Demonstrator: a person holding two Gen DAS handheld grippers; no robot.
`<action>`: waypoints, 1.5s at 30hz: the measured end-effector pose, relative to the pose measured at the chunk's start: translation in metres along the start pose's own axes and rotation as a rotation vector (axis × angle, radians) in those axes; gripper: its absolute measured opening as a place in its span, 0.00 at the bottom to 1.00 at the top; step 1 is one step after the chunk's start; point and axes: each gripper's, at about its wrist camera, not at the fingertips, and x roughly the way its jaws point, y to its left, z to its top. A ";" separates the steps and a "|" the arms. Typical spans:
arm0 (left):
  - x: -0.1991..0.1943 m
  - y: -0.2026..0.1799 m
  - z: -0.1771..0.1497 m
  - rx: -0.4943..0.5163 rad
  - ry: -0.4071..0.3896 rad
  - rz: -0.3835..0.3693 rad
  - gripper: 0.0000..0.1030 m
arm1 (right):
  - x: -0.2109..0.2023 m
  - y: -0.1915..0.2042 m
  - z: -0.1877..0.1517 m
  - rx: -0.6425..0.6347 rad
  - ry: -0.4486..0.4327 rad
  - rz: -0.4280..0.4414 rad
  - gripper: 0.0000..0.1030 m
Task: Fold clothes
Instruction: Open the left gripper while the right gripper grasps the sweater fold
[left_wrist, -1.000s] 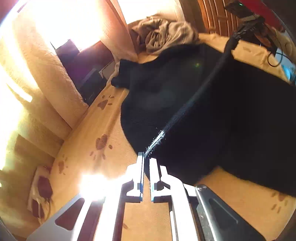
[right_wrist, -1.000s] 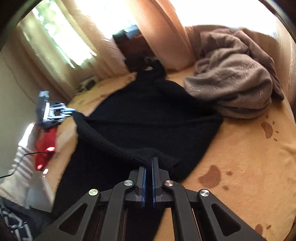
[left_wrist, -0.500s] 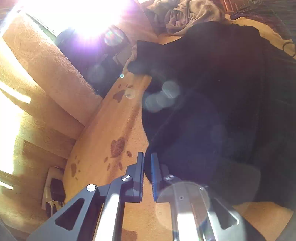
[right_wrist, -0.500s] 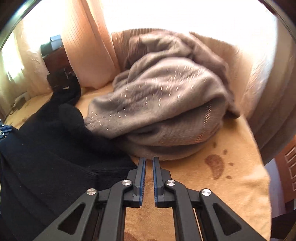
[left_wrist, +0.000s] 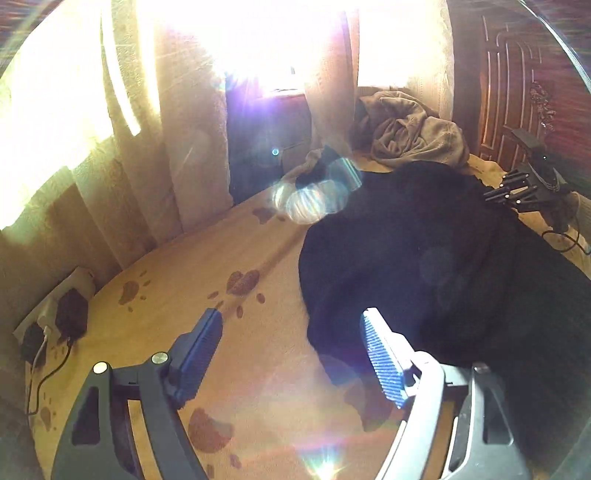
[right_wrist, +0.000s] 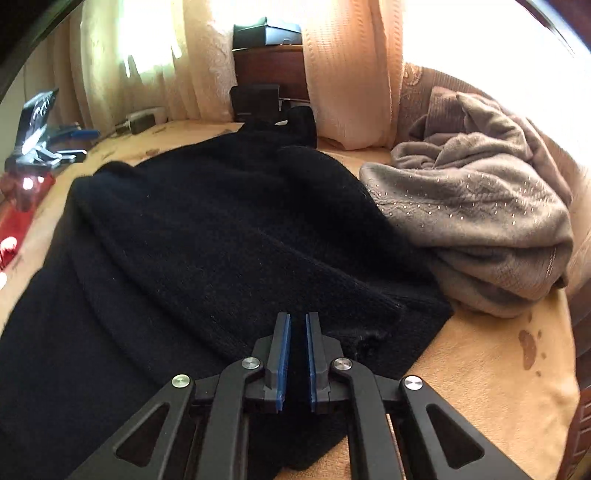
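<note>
Sunlit cream curtains back a bed covered by a tan paw-print blanket, where the black knit sweater lies spread beside a crumpled grey knit garment. The left gripper gapes wide and empty; the right gripper shows a narrow gap, gripping nothing.

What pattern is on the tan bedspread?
Brown paw prints on the tan bedspread, clearest in the left wrist view.

I count two garments on the bed: one black sweater and one grey sweater. Two grippers too, my left gripper and my right gripper.
</note>
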 end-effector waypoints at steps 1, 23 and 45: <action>0.001 0.001 -0.006 -0.019 0.019 -0.002 0.78 | -0.006 0.007 0.000 -0.021 -0.015 -0.025 0.11; 0.045 -0.027 -0.026 0.291 0.130 -0.195 0.30 | -0.008 0.249 0.066 -0.826 -0.360 0.135 0.65; 0.054 0.006 -0.005 0.207 0.156 -0.166 0.09 | 0.056 0.312 0.051 -1.241 -0.503 -0.158 0.54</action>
